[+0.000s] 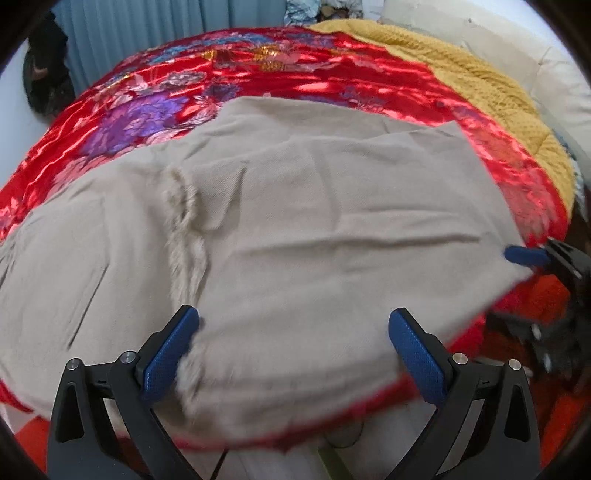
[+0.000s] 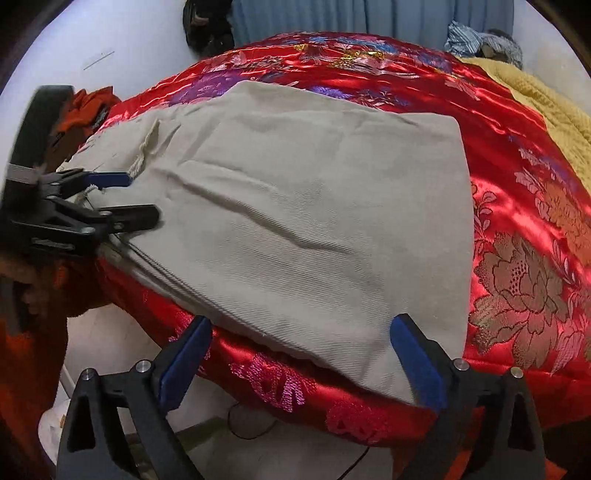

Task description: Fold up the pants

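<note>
Left wrist view: my left gripper (image 1: 293, 345) stands spread wide over the pants (image 1: 295, 229), which lie flat on the quilt (image 1: 258, 70), near edge at 6 o'clock. Right wrist view: my right gripper (image 2: 299, 354) is likewise agape, straddling the hem corner for a fold.

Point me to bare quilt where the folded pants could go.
Free: red quilt strip right of the beige pants, up to the yellow blanket; also the band behind the pants toward the curtain. Crowded: near edge, where left claw and right claw sit open.
</note>
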The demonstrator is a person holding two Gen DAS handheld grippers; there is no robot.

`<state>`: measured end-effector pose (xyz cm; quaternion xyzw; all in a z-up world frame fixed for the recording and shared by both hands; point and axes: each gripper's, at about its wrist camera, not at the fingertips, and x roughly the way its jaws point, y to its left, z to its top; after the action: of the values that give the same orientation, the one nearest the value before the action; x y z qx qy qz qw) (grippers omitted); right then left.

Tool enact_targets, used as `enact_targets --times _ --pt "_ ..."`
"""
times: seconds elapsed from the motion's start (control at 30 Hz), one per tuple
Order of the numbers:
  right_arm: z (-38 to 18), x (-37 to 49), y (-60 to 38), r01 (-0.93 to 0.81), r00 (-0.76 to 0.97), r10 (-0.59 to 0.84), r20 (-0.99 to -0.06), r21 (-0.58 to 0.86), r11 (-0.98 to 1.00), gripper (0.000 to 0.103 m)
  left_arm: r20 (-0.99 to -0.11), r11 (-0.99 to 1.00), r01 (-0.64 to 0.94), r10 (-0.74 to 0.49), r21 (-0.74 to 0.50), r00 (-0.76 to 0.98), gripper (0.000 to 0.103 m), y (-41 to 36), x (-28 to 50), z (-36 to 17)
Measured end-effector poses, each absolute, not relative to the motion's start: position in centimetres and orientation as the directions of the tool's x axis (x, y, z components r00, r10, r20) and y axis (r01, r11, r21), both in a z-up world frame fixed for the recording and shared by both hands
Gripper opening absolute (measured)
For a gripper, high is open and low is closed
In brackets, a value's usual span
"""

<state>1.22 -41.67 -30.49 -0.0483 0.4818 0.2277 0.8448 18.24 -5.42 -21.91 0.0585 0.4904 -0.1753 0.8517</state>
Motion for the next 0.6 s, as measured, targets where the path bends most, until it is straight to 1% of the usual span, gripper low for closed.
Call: enact_targets --times 0.1,0.17,0.23,0.3,0.33,0.37,0.4,0.47,0.53,0.6 --pt "-30.5 1.5 -42.6 -0.416 0.426 0.370 -0.825 0.185 0.891 0.098 -0.854 0.941 0.323 -0.252 -0.105 0.455 0.102 -2.7 16.3 -21.4" --pt "-30.5 1.6 -42.9 -0.403 0.425 0.383 -0.820 0.208 0.891 0.098 -0.835 0.945 0.298 -0.271 -0.136 0.479 0.102 -0.9 15.3 -20.3" --pt "-30.5 1.6 -43.0 -0.392 0.425 0.385 -0.819 0.217 0.894 0.098 -0.809 0.955 0.240 -0.277 -0.172 0.519 0.102 2.0 14.8 -18.8" --pt "-30.4 1.7 -42.9 -0.388 0.426 0.384 -0.819 0.219 0.896 0.099 -0.768 0.961 0.136 -0.275 -0.241 0.579 0.102 6.1 14.7 -17.3" --pt "-30.4 1.7 -42.8 -0.386 0.426 0.381 -0.820 0.216 0.897 0.099 -0.748 0.955 0.079 -0.274 -0.286 0.604 0.102 8.1 14.9 -16.9" --pt "-30.4 1.8 -42.7 -0.384 0.426 0.379 -0.821 0.215 0.898 0.099 -0.724 0.933 -0.003 -0.277 -0.359 0.632 0.102 10.9 15.1 -16.7" --pt "-30.4 1.9 -42.7 -0.383 0.426 0.379 -0.821 0.216 0.898 0.100 -0.701 0.889 -0.099 -0.280 -0.448 0.657 0.102 14.1 15.3 -16.8" --pt "-30.4 2.0 -42.7 -0.380 0.427 0.379 -0.821 0.217 0.899 0.100 -0.685 0.775 -0.263 -0.280 -0.575 0.672 0.101 19.0 15.2 -18.1" --pt "-30.4 2.0 -42.6 -0.379 0.427 0.379 -0.821 0.218 0.899 0.100 -0.670 0.642 -0.380 -0.291 -0.666 0.683 0.100 22.7 14.6 -19.9" --pt "-30.4 2.0 -42.6 -0.379 0.428 0.379 -0.821 0.218 0.899 0.100 -0.653 0.562 -0.425 -0.298 -0.709 0.696 0.098 24.9 14.0 -21.1"
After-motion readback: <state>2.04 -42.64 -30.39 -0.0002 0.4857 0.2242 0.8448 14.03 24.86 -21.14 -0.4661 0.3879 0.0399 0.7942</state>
